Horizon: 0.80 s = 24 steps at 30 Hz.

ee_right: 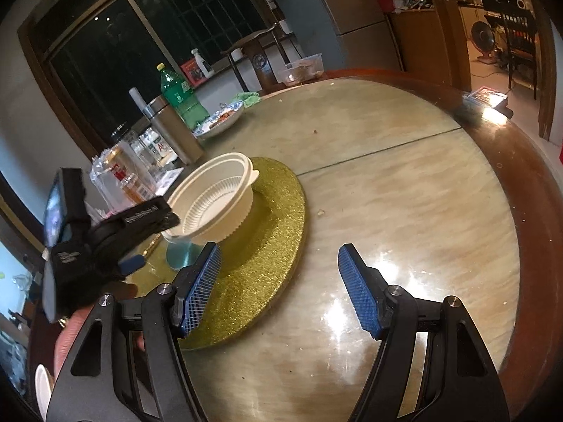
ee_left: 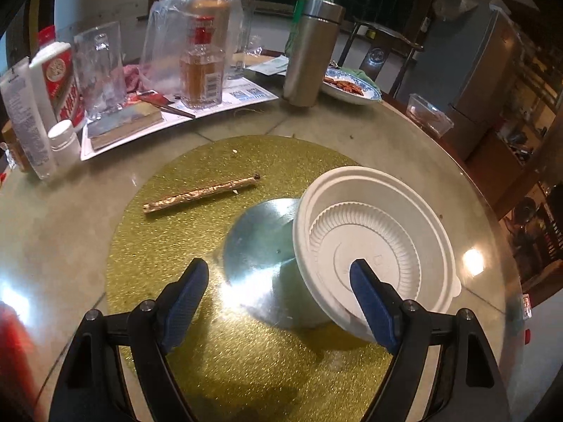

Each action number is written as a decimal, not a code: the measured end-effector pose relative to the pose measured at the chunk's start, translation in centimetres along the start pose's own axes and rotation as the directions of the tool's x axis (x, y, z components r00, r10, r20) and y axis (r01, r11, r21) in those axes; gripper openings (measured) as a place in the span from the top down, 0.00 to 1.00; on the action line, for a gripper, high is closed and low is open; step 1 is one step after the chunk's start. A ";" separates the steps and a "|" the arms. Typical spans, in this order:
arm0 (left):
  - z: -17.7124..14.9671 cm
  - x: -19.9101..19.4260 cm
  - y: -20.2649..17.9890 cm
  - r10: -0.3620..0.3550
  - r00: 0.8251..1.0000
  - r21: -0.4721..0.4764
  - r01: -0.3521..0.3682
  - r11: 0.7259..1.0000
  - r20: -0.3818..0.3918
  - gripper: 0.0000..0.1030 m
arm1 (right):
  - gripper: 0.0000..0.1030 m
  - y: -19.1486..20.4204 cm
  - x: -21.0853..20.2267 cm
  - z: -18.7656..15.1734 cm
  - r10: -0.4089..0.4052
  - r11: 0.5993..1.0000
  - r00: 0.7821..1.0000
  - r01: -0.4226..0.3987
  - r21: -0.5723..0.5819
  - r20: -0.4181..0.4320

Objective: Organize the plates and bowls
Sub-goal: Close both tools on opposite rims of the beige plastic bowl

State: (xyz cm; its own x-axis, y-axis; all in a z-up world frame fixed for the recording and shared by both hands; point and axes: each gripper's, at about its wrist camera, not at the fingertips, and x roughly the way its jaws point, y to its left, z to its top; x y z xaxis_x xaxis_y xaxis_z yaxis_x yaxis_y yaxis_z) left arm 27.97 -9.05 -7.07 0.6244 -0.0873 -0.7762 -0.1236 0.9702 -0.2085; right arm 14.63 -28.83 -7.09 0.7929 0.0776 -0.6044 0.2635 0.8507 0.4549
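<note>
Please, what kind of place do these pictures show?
Probably a home dining room: a large round glass-topped table carrying a gold glittery turntable mat, a blue-patterned plate of food, and a grey refrigerator behind it.

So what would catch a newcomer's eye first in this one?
Probably the white plastic bowl, tipped up on the glittery gold mat at the table's centre, with one finger of the open left gripper reaching inside it. Next, the crowd of bottles and a steel flask at the far edge. The right gripper hovers open over bare tabletop.

Tilted white bowl point(ee_right: 214, 200), perhaps lifted.
</note>
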 end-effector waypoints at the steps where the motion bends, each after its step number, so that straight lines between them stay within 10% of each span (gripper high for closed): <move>1: 0.1 0.1 0.1 -0.004 1.000 -0.004 0.004 1.000 0.000 0.20 | 0.32 -0.4 0.1 0.2 0.037 0.999 0.999 -0.037 0.033 -0.017; 12: 0.7 1.1 0.7 -0.028 0.999 0.000 0.028 1.000 -0.032 0.21 | 0.32 0.0 8.6 5.7 0.265 0.930 0.915 -0.159 0.330 -0.304; 20: 1.0 2.0 1.5 -0.044 0.998 -0.027 0.043 0.999 -0.043 0.21 | 0.32 0.9 11.9 6.4 0.215 0.938 0.921 -0.103 0.330 -0.324; 24: 0.9 2.0 1.3 -0.062 0.997 -0.016 0.062 0.998 -0.039 0.25 | 0.49 0.9 13.0 6.8 0.191 0.941 0.924 -0.077 0.329 -0.331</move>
State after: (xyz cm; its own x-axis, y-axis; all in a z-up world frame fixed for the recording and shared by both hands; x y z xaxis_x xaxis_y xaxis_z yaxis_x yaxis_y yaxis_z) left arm 29.75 -7.79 -8.34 0.6006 -0.1561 -0.7842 -0.0974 0.9591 -0.2656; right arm 28.87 -30.58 -10.09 0.6013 0.4064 -0.6880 0.3676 0.6238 0.6898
